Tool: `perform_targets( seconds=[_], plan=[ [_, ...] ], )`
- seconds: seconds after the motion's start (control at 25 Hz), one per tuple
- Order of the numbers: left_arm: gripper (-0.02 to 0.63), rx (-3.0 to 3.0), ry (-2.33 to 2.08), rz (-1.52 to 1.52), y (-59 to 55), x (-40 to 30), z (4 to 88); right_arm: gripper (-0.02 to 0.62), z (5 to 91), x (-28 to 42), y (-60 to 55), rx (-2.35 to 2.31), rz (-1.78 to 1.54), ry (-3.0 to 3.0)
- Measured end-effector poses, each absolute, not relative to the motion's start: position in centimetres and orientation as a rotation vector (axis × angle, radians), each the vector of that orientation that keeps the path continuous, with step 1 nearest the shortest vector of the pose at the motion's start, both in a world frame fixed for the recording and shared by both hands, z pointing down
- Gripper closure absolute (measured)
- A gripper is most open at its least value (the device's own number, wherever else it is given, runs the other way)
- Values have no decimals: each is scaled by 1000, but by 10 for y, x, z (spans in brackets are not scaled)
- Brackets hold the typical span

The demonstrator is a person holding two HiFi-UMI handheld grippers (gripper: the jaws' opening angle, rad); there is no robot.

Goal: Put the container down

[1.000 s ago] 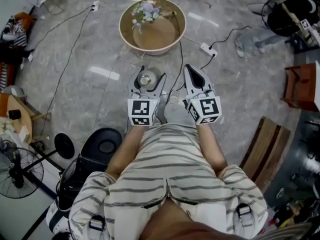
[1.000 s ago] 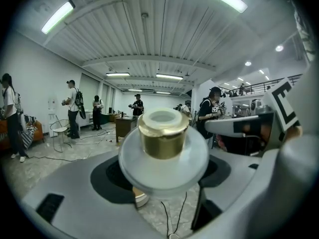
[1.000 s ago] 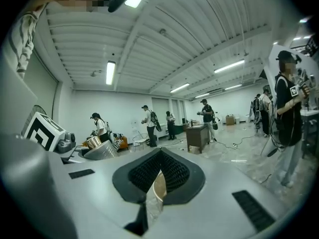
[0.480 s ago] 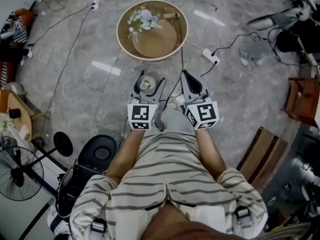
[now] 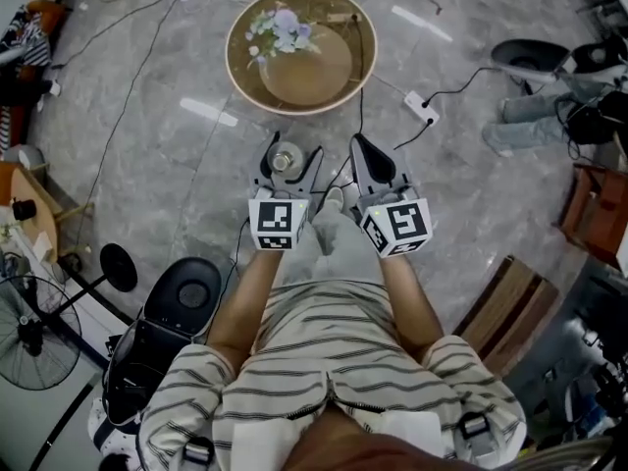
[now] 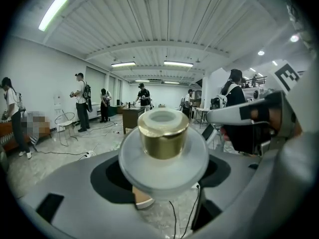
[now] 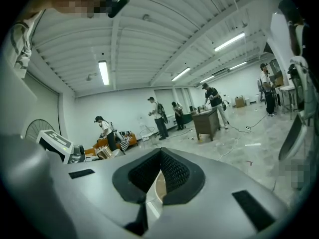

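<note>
While left gripper [image 5: 291, 151] clamps container [image 6: 163, 136] | right gripper [image 5: 360, 143] clenched, empty | floor [image 5: 167, 67] seemingly marble

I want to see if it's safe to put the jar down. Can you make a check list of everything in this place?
Surface: grey floor; round table, its middle bare.
Job's things: container with a gold band, held above the floor, not on the table.
Clutter: flowers on the table.
Grippers: left gripper shut on the container; right gripper shut, holding nothing.
Cables: black cable running from the table down between the grippers; power strip on the floor.
Surroundings: fan, black stool, people standing far off.
</note>
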State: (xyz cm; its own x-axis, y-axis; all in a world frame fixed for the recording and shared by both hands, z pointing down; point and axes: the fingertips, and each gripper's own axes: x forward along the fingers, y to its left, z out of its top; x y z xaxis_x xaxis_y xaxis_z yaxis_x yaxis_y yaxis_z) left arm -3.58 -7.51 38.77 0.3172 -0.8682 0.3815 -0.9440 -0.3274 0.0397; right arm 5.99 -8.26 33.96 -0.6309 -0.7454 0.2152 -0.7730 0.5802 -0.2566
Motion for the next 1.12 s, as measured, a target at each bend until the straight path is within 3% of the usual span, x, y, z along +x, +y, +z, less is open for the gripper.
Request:
perform_targets(
  seconds=[1.12],
  plan=[
    [276, 2246, -1572, 511, -193, -57, 601, 592, 516, 28, -144, 1294, 543, -2636]
  ],
)
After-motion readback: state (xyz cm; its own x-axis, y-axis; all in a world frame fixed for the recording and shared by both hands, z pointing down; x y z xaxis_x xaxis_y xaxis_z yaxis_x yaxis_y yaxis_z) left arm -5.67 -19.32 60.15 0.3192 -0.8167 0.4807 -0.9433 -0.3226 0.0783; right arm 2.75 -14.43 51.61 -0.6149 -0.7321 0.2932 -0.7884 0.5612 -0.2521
